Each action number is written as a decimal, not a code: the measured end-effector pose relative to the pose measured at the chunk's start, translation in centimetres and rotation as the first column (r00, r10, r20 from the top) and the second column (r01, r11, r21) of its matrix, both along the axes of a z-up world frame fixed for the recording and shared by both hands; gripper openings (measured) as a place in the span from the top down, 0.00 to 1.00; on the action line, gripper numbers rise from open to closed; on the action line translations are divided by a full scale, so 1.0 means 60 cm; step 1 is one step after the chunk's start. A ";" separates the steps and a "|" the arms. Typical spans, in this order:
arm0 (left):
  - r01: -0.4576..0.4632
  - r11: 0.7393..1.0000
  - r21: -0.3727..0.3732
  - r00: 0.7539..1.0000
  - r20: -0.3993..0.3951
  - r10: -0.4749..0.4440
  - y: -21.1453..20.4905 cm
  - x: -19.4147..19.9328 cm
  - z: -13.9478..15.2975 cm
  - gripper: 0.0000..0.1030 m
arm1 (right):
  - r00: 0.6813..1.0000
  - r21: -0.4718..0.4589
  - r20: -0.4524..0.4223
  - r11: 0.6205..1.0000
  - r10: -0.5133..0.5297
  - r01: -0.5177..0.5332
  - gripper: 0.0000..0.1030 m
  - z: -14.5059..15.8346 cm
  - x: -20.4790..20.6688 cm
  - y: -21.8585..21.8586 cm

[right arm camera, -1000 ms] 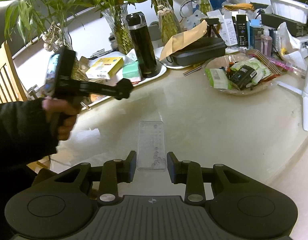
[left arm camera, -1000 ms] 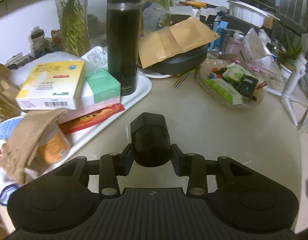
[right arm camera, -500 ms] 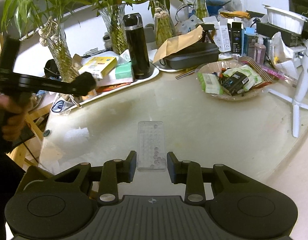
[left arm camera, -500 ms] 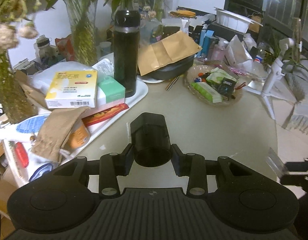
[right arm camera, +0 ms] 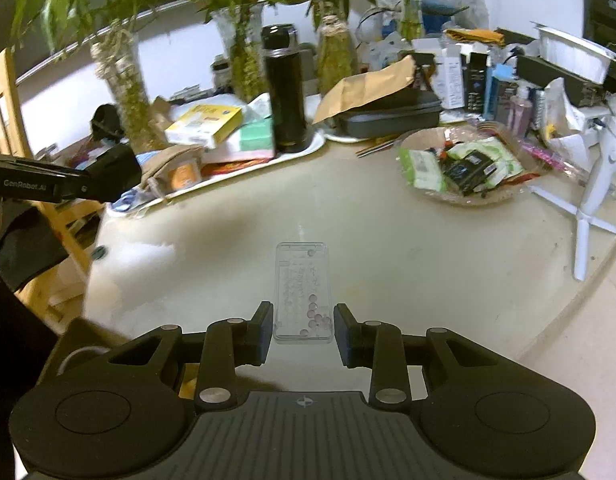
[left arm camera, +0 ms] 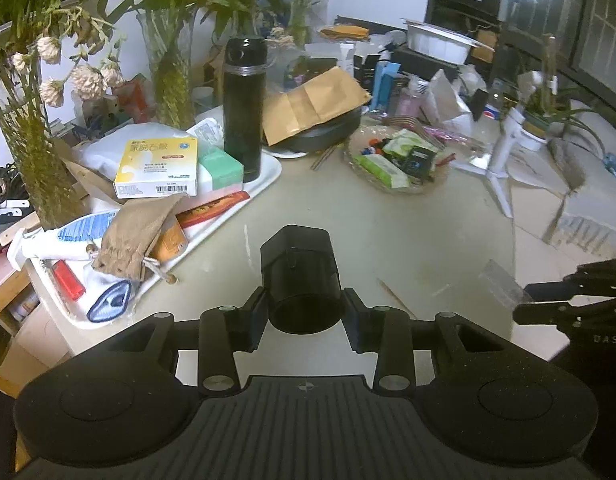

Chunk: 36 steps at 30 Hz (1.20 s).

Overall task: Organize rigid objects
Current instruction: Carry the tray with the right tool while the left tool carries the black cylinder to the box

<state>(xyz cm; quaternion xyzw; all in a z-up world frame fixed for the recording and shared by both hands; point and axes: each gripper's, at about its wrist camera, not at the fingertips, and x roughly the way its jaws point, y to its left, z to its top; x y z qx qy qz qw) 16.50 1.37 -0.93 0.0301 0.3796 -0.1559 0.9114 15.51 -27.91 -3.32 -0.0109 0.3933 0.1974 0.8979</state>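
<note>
Left wrist view: left tool grips black canister above surface. Right tool clamps clear case. Carry step; next, likely pick a free spot and lower each.

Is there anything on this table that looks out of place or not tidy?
Yes. The white tray is overfull: boxes lie stacked askew beside the black flask, and a brown pouch hangs over its near rim. Behind it, a brown envelope lies crooked on a dark case. Nothing looks spilled.
</note>
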 end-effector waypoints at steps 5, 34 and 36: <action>0.032 0.999 -0.011 0.999 -0.007 -0.032 -0.001 -0.028 0.014 0.63 | 0.998 -0.021 -0.016 0.998 0.059 -0.059 0.66 0.020 -0.032 0.025; 0.182 0.981 0.070 0.979 -0.103 -0.175 -0.050 -0.149 -0.003 0.63 | 0.978 -0.049 -0.096 0.981 0.183 -0.188 0.66 0.033 -0.111 0.058; 0.174 0.981 0.086 0.977 -0.137 -0.161 -0.056 -0.149 -0.014 0.63 | 0.978 -0.050 -0.108 0.982 0.176 -0.182 0.66 0.028 -0.113 0.059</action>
